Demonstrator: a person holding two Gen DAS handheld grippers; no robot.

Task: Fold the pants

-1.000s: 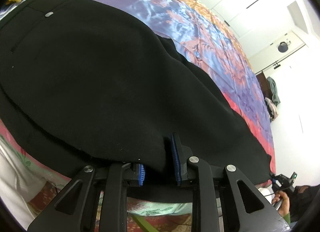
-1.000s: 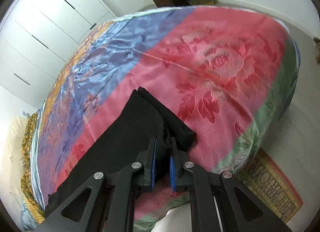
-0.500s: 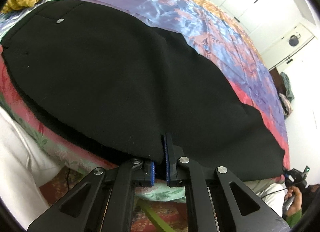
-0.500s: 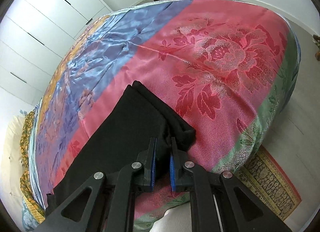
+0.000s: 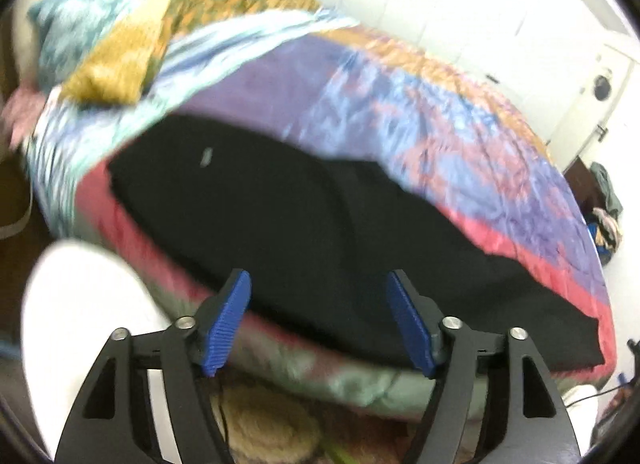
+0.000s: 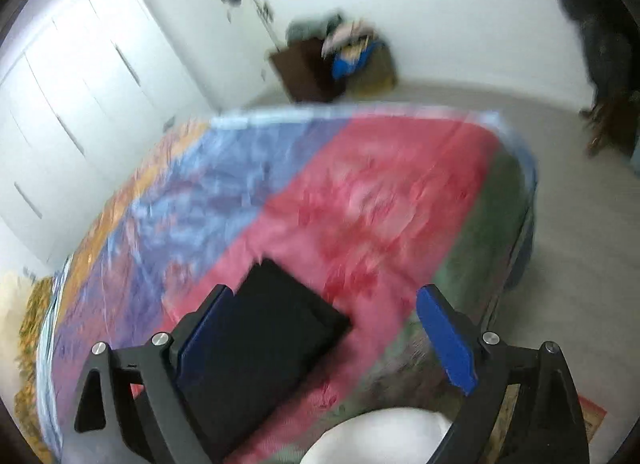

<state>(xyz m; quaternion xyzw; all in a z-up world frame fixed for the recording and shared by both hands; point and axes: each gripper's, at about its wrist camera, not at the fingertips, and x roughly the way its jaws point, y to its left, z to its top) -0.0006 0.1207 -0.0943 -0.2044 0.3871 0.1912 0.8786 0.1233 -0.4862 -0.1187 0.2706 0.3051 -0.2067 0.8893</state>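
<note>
Black pants (image 5: 320, 232) lie flat along the near edge of a bed, folded lengthwise, waist with a small button at the left. My left gripper (image 5: 320, 320) is open and empty, pulled back from the pants' near edge. In the right wrist view the leg cuffs (image 6: 280, 328) lie on the pink part of the bedspread. My right gripper (image 6: 324, 336) is open and empty, raised just off the cuff end. Both views are blurred by motion.
The bed has a shiny pink, purple, blue and orange bedspread (image 6: 360, 191). A yellow and teal pillow pile (image 5: 120, 51) sits at the head. White wardrobes (image 6: 80, 83) line the far wall. A brown cabinet with clothes (image 6: 320, 63) stands beyond the bed.
Both grippers let go of the pants, opened wide and drew back and up from the bed. The pants now lie flat on the bedspread.
</note>
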